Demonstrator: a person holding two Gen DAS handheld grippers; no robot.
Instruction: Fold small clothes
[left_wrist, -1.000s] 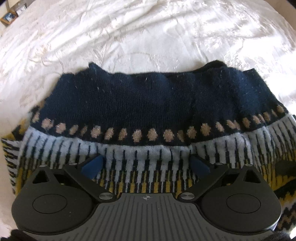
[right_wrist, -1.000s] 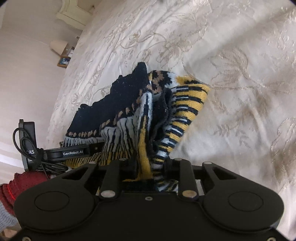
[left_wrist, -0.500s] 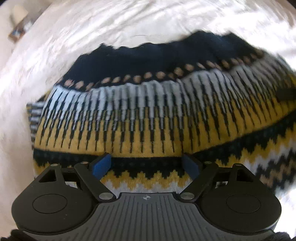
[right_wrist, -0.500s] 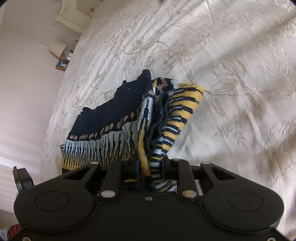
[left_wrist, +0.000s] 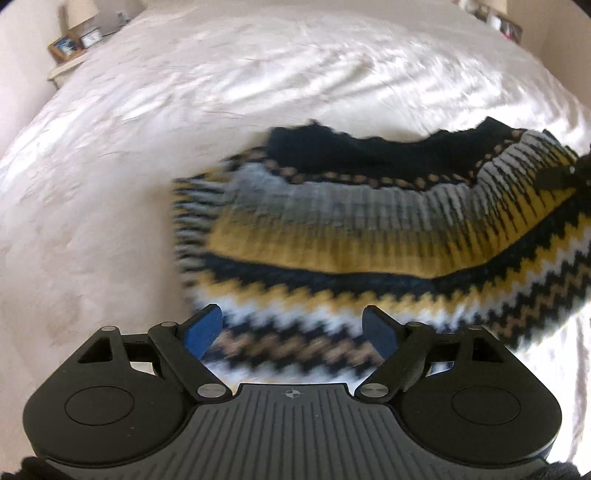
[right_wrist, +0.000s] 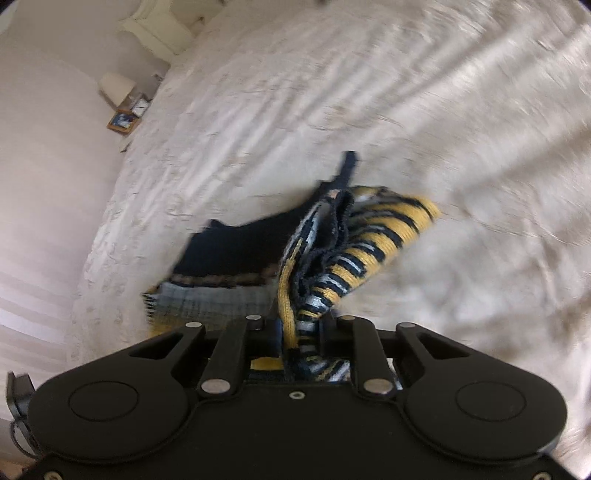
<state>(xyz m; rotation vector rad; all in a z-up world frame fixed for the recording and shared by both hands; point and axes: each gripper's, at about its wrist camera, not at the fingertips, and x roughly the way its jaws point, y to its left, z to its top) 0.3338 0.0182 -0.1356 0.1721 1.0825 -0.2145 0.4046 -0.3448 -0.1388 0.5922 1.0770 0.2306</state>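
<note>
A small knitted sweater (left_wrist: 369, 236), navy with yellow, white and tan zigzag bands, lies on a cream bedspread (left_wrist: 184, 92). My left gripper (left_wrist: 291, 328) is open and empty, its blue pads (left_wrist: 201, 328) hovering over the sweater's near edge. My right gripper (right_wrist: 299, 332) is shut on the sweater's right edge (right_wrist: 332, 251) and holds that bunched end lifted off the bed. The right gripper's dark tip shows at the right border of the left wrist view (left_wrist: 565, 173). Both views are motion-blurred.
A bedside table with a picture frame (left_wrist: 66, 46) and a lamp stands at the far left; it also shows in the right wrist view (right_wrist: 123, 122). The embroidered bedspread (right_wrist: 443, 110) spreads wide around the sweater.
My left gripper has drawn back and up from the sweater, so more of the zigzag bands shows. My right gripper has kept its grip and lifted the sweater's edge back.
</note>
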